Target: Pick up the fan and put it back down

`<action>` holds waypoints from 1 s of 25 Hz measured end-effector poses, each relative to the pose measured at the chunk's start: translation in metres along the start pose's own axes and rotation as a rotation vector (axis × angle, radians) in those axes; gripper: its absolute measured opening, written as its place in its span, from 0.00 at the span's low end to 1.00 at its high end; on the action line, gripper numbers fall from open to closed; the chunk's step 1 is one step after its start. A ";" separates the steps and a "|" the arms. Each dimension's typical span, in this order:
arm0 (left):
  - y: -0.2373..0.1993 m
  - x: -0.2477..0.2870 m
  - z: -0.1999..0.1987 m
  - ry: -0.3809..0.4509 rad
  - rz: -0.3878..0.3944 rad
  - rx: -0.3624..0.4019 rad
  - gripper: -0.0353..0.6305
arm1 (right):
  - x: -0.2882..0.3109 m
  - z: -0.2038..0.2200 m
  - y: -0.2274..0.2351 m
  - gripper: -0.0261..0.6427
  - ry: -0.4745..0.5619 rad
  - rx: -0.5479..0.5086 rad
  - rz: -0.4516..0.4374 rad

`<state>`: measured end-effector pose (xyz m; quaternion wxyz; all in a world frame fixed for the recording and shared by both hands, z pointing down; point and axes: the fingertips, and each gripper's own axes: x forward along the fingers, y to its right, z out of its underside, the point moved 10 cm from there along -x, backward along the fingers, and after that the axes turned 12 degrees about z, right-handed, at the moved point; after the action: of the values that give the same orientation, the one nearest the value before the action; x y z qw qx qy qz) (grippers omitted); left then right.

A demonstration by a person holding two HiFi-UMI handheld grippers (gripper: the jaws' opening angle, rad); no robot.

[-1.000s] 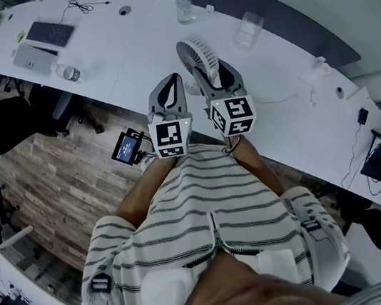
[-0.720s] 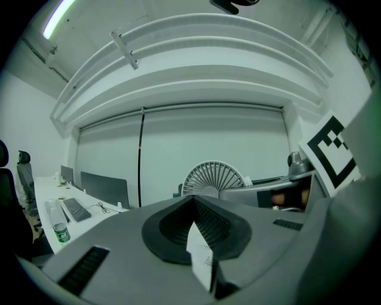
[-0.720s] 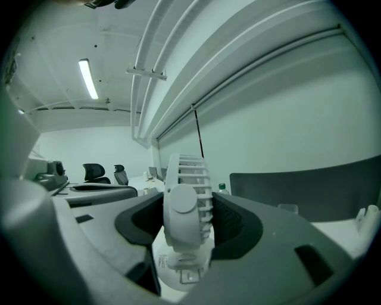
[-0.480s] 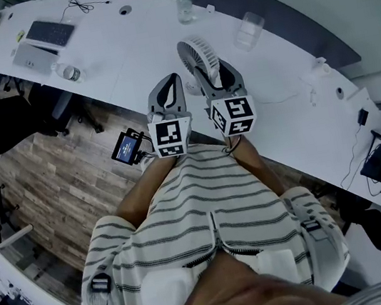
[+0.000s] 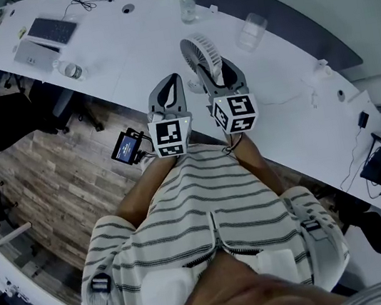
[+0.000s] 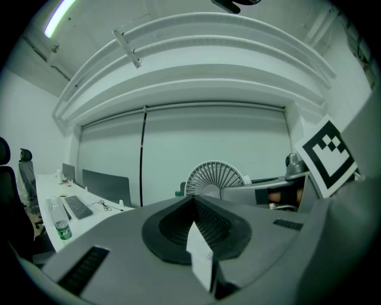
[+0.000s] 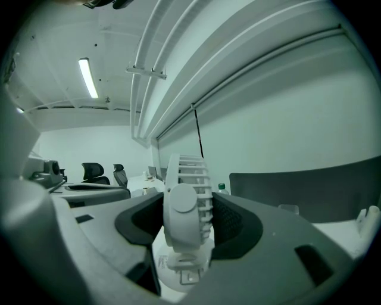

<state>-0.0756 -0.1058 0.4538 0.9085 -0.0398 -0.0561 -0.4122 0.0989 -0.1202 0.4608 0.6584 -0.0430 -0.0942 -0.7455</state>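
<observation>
White curved table (image 5: 122, 44) | fan (image 5: 201, 54) upper centre, head pinched in right hand-held gripper (image 7: 186, 227) | left hand-held gripper (image 6: 193, 208) pressed together, empty | risk: ribbed grille flexes, fan tilts or slips.

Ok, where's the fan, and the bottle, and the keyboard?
fan (image 5: 199, 52), head view, on its round white grille.
bottle (image 5: 185, 10), head view, on its clear body under the cap.
keyboard (image 5: 53, 30), head view, on the middle of its keys.
</observation>
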 end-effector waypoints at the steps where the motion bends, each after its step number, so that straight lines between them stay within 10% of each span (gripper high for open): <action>1: 0.000 0.000 0.000 -0.001 -0.001 0.001 0.06 | 0.001 0.000 0.000 0.38 0.001 0.000 0.001; 25: -0.009 0.000 0.008 -0.028 -0.017 -0.027 0.06 | 0.027 0.010 0.011 0.38 -0.018 -0.022 -0.001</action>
<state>-0.0828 -0.1102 0.4616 0.9034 -0.0573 -0.0638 -0.4201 0.1059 -0.1454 0.4765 0.6567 -0.0569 -0.0921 -0.7463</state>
